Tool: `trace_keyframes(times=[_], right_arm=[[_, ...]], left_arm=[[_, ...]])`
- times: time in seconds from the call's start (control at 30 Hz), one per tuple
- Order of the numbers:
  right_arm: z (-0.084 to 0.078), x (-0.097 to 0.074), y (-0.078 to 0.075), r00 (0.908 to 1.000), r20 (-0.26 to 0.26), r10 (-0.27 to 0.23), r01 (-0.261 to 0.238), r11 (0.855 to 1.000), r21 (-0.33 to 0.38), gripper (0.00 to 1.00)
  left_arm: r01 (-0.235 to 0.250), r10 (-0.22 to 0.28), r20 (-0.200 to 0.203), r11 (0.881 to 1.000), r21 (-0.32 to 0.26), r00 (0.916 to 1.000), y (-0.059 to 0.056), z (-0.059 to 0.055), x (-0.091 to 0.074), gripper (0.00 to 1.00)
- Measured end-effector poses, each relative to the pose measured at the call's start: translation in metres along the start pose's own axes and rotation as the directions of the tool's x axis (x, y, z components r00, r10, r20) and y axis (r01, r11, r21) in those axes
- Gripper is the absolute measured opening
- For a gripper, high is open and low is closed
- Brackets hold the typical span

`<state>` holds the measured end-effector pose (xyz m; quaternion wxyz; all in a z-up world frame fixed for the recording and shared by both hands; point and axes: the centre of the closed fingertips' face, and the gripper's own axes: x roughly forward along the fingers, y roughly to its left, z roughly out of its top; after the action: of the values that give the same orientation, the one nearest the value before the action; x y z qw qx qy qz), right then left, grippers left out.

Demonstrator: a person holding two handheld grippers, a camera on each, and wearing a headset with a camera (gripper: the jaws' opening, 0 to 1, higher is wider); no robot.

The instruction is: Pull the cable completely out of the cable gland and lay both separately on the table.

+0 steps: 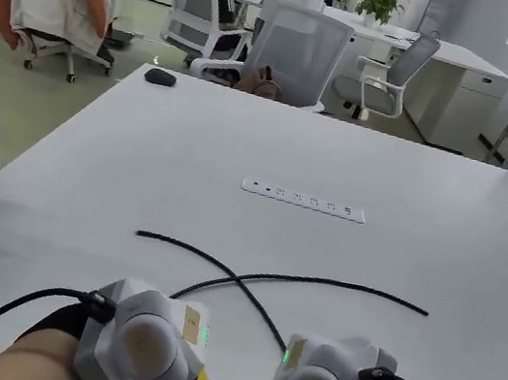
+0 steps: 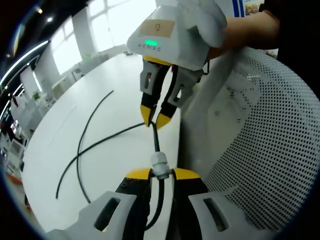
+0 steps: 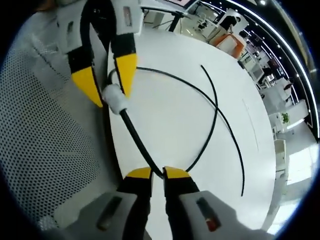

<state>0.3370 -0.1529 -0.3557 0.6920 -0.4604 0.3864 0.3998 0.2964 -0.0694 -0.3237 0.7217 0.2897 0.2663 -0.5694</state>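
The likeliest failure is the cable sliding through the right gripper instead of through the gland. The cable is thin, round and smooth-looking. If the gland's seal is biting hard, the pull is going to be gaining nothing.

The right jaws are closing almost tip to tip on the cable a short way along from the gland. The left gripper is pinching the gland itself, with its jaws closed to the gland's width and only the yellow tips bearing on it. That hold is looking shallow, so a pull that is straying off the gland's axis could be twisting the small white body loose.

Both grippers are working low, close to the person and near the edge of the tabletop. A mesh chair back is sitting just beside them, so a dropped gland may be falling off the tabletop rather than onto it.

Behind the gland the cable is running back between the left jaws. I cannot tell whether they are squeezing it too, which would be braking the pull.

The gland is looking like short white plastic. The cable is black and flexible, running straight between the grippers. Out on the tabletop a loose strand is crossing another, possibly the same cable, and dragging may be snagging there.
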Motion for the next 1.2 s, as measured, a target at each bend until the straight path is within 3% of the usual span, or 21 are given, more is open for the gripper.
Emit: trace_keyframes(times=[0.07,0.13,0.27,0.37,0.43,0.5,0.53,0.63,0.73,0.8,0.87,1.2], right_arm=[[-0.009,-0.001,-0.006,0.9972,-0.062,-0.041,0.039,0.999,-0.036,0.06],[-0.004,-0.001,-0.003,0.9990,-0.033,-0.031,0.031,0.999,-0.006,0.06],[-0.003,-0.001,-0.002,0.9992,-0.034,-0.020,0.019,0.999,-0.035,0.07],[0.017,0.000,0.016,0.9960,0.065,0.062,-0.061,0.998,-0.016,0.14],[0.025,0.000,0.024,0.9912,0.092,0.096,-0.092,0.995,-0.041,0.25],[0.042,-0.004,0.030,0.9794,0.166,0.115,-0.104,0.992,-0.073,0.27],[0.053,-0.008,0.033,0.9685,0.215,0.126,-0.110,0.990,-0.086,0.26],[0.068,-0.015,0.038,0.9457,0.290,0.148,-0.123,0.987,-0.100,0.24],[0.068,-0.015,0.040,0.9444,0.289,0.157,-0.132,0.986,-0.105,0.14],[0.063,-0.013,0.039,0.9499,0.271,0.156,-0.130,0.985,-0.110,0.10],[0.063,-0.012,0.039,0.9480,0.274,0.161,-0.139,0.985,-0.098,0.09],[0.056,-0.008,0.034,0.9642,0.232,0.129,-0.108,0.989,-0.100,0.07]], left_arm=[[-0.001,0.001,0.000,1.000,0.001,1.0000,0.000,0.000,0.000,0.17],[-0.005,0.005,-0.005,1.000,0.000,1.0000,0.001,-0.002,0.000,0.17],[-0.003,0.004,-0.011,1.000,0.017,0.9999,0.000,-0.002,0.000,0.17],[-0.002,0.002,0.002,1.000,0.015,1.0000,0.000,0.001,0.001,0.17],[-0.003,0.003,0.011,1.000,0.014,0.9999,0.000,0.003,0.000,0.17],[0.000,0.000,0.019,1.000,0.020,0.9998,-0.001,0.005,0.000,0.17],[0.001,-0.002,0.022,1.000,0.023,0.9998,-0.002,0.006,0.000,0.17],[0.009,-0.009,0.029,0.999,0.033,0.9995,-0.004,0.008,0.000,0.17],[0.010,-0.011,0.026,0.999,0.034,0.9996,-0.003,0.008,0.001,0.17],[0.016,-0.017,0.031,0.999,0.041,0.9994,-0.005,0.008,0.001,0.17],[0.016,-0.018,0.028,0.999,0.045,0.9994,-0.005,0.009,0.002,0.17],[0.001,-0.002,0.037,1.000,0.028,0.9993,-0.001,0.009,0.000,0.17]])
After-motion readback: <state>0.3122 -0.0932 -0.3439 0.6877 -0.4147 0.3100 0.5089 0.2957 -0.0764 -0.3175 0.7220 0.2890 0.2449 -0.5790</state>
